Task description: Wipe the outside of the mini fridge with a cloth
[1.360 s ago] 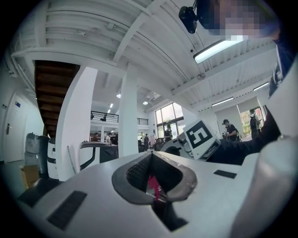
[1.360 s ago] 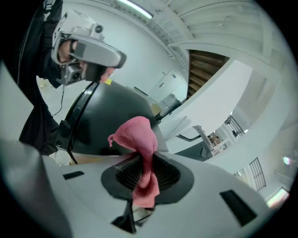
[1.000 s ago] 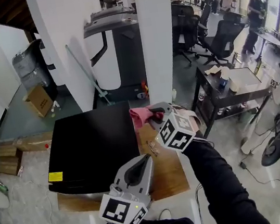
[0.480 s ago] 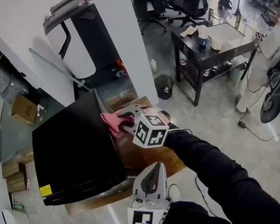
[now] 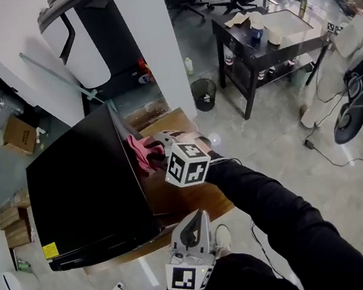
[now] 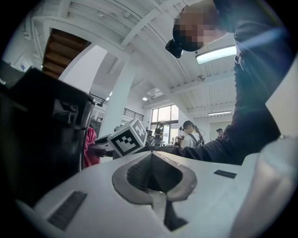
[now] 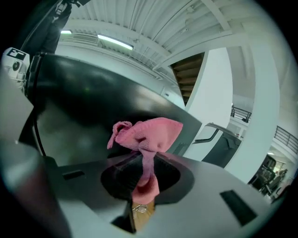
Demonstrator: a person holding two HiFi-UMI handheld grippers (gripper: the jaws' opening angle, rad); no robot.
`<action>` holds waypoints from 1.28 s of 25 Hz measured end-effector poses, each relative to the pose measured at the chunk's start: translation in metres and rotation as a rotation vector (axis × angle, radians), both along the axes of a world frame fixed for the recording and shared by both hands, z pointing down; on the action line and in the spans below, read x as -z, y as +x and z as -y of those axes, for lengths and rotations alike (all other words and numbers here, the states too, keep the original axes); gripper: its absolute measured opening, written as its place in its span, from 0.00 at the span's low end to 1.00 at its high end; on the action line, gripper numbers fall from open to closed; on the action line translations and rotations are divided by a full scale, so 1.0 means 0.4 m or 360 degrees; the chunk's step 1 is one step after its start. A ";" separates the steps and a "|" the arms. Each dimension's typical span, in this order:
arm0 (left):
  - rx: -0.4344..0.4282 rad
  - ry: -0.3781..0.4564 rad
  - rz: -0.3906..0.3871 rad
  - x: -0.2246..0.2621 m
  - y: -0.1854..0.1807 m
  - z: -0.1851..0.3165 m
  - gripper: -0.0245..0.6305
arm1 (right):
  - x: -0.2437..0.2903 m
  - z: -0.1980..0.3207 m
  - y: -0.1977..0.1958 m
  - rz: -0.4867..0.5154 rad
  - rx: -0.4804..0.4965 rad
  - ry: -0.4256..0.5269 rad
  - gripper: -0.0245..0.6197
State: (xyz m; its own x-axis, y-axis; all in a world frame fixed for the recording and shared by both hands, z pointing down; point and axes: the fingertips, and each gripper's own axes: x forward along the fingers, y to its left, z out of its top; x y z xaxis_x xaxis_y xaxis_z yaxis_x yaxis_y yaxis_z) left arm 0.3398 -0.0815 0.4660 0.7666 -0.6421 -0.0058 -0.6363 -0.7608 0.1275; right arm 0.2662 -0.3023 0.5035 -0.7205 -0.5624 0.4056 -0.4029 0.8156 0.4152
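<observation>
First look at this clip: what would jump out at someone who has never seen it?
The big black mini fridge on a wooden table fills the left of the head view. A bright pink cloth stands out against it, pinched in the right tool at the fridge's side, by its top edge. The left tool hangs shut and empty lower down, close to the person's body.
</observation>
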 end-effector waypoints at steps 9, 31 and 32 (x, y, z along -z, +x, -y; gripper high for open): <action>0.0102 -0.0120 0.0044 -0.177 -0.005 0.053 0.04 | -0.296 -0.007 -0.002 -0.0149 0.0044 -0.0159 0.14; 0.0134 -0.0427 0.0199 -0.502 0.009 0.085 0.04 | -0.843 -0.059 -0.008 -0.0761 0.0274 -0.0377 0.14; 0.0122 -0.0443 0.0206 -0.506 0.010 0.078 0.04 | -0.867 -0.065 -0.007 -0.0770 0.0267 -0.0404 0.14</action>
State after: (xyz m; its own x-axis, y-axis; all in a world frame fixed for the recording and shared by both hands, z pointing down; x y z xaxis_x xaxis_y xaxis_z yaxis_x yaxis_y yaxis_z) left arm 0.3437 -0.1129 0.6684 0.6986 -0.6615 0.2726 -0.7152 -0.6570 0.2385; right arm 0.2634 -0.2765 0.8503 -0.4904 -0.2983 0.8189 -0.0720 0.9503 0.3031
